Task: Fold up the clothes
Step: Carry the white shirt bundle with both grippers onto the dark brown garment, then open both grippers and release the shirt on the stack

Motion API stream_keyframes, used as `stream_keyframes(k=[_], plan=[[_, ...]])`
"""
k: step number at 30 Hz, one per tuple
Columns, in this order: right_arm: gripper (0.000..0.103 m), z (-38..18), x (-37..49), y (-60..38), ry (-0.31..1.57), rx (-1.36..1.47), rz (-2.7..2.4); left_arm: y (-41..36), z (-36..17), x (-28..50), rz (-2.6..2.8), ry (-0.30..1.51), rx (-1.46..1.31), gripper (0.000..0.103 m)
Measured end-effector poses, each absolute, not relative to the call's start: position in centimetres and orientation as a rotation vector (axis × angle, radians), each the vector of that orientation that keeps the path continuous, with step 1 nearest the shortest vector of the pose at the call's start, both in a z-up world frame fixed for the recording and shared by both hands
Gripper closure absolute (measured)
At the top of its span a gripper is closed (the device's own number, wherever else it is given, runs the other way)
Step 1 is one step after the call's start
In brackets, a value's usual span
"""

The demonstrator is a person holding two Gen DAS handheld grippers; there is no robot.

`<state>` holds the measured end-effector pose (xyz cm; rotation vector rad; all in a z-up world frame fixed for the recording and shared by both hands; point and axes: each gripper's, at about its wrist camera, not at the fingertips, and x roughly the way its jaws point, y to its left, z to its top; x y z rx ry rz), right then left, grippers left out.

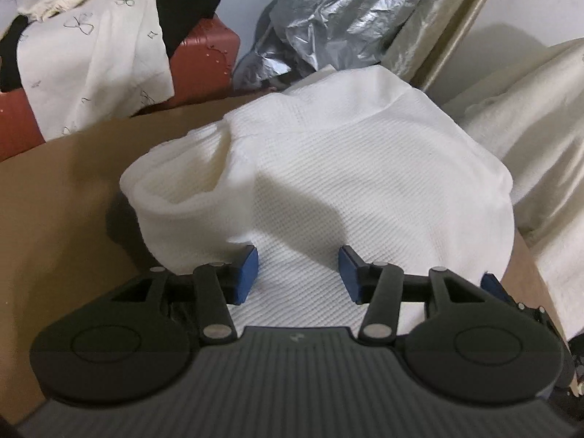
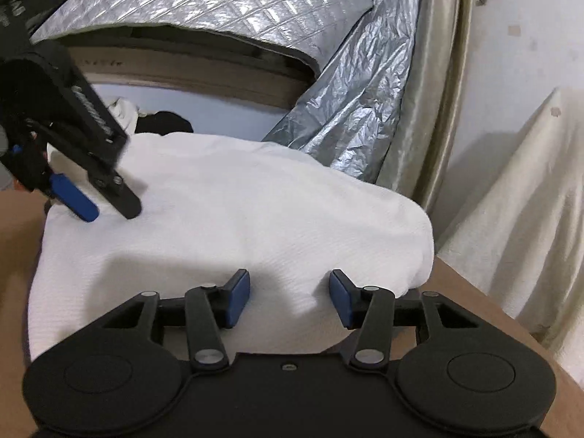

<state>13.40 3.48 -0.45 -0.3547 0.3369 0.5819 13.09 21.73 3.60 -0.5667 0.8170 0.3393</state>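
From the left wrist camera, the left gripper [image 1: 298,270] hangs low over a white waffle-knit garment [image 1: 346,182], its blue pads spread well apart with nothing but cloth surface between them; it pinches nothing. The garment lies on a brown table [image 1: 54,189] as a compact, rounded bundle, with one doubled-over flap rolled up along its left side and a seam or band crossing near the far end. Behind it sit a red case [image 1: 204,58] draped with a cream printed cloth [image 1: 91,65], and some crinkled silver sheeting [image 1: 346,11]. A bit of the right gripper's blue pad peeks in at the lower right edge.

From the right wrist camera, the right gripper [image 2: 289,299] also hovers at the near edge of the same garment [image 2: 255,211], fingers parted and holding nothing. The left gripper [image 2: 109,208] shows at the upper left, tips down on or just above the cloth (contact is hard to judge through the blur).

By my reading, the garment is already folded over at least once into a thick, fairly tidy packet, so the job looks well along. Whether another fold, a smoothing pass or nothing at all remains, these views cannot settle.
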Motion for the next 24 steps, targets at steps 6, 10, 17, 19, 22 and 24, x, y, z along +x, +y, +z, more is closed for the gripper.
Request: stream_keyframes(k=[6, 10, 17, 19, 22, 24], plan=[[0.044, 2.1, 12.1, 1.2, 0.534, -0.142, 0.507, 20.8, 4.6, 12.3, 0.389, 0.82, -0.516, 0.048], [0.034, 3.5, 7.3, -3.9, 0.643, 0.099, 0.554, 18.4, 7.1, 11.2, 0.404, 0.831, -0.392, 0.037], [0.034, 8.5, 1.0, -8.3, 0.695, 0.004, 0.478, 13.5, 10.2, 6.0, 0.33, 0.77, -0.322, 0.014], [0.028, 10.4, -0.9, -9.4, 0.676, -0.002, 0.491, 12.1, 10.2, 4.0, 0.328, 0.764, -0.307, 0.01], [0.013, 12.5, -4.8, -10.9, 0.606, -0.021, 0.463, 10.5, 8.9, 0.5, 0.316, 0.784, -0.316, 0.01], [0.013, 12.9, -6.6, -11.4, 0.595, -0.035, 0.446, 9.6, 8.7, -1.3, 0.285, 0.794, -0.319, 0.01]])
